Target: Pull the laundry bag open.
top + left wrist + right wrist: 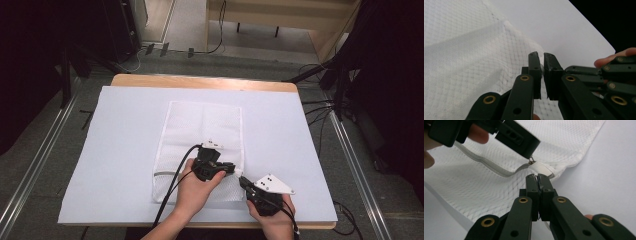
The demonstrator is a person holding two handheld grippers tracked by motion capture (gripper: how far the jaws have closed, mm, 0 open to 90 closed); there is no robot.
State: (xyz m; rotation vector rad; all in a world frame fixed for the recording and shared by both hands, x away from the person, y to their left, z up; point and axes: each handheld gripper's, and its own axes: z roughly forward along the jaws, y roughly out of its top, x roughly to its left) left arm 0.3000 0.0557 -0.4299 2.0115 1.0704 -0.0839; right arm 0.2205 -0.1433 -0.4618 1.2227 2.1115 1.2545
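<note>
Working: both grippers are meeting at the near right corner of a white mesh bag (202, 132), where its zipper (486, 166) ends.
Bag position: lying flat on the pale sheet (115, 150) covering the table (200, 81), roughly central, its zipper end reaching toward the near edge.
Left gripper (231, 168): in the right gripper view its jaws are pinching the small metal zipper pull (531, 161); in its own view they are standing nearly closed with a bit of metal showing between them.
Right gripper (243, 181): jaws are clenching the bag's fabric just below the white end tab (541, 168), a thin fold of mesh showing between them.
Hands: the left hand (195, 192) is coming in over the bag; the right hand (275, 217) is sitting near the table's near right corner.
Step in hand (judgement): the zipper is being worked along its track, one gripper anchoring the bag end, the other moving the pull.
Doing it well: keeping the anchoring grip firm and low on the table so the mesh is staying taut; drawing the pull straight along the zipper line, not lifting it, so the slider is not jamming on loose mesh.
Watching for: the pull is tiny and could be slipping out of the jaws; the fabric bunching beside the track.
</note>
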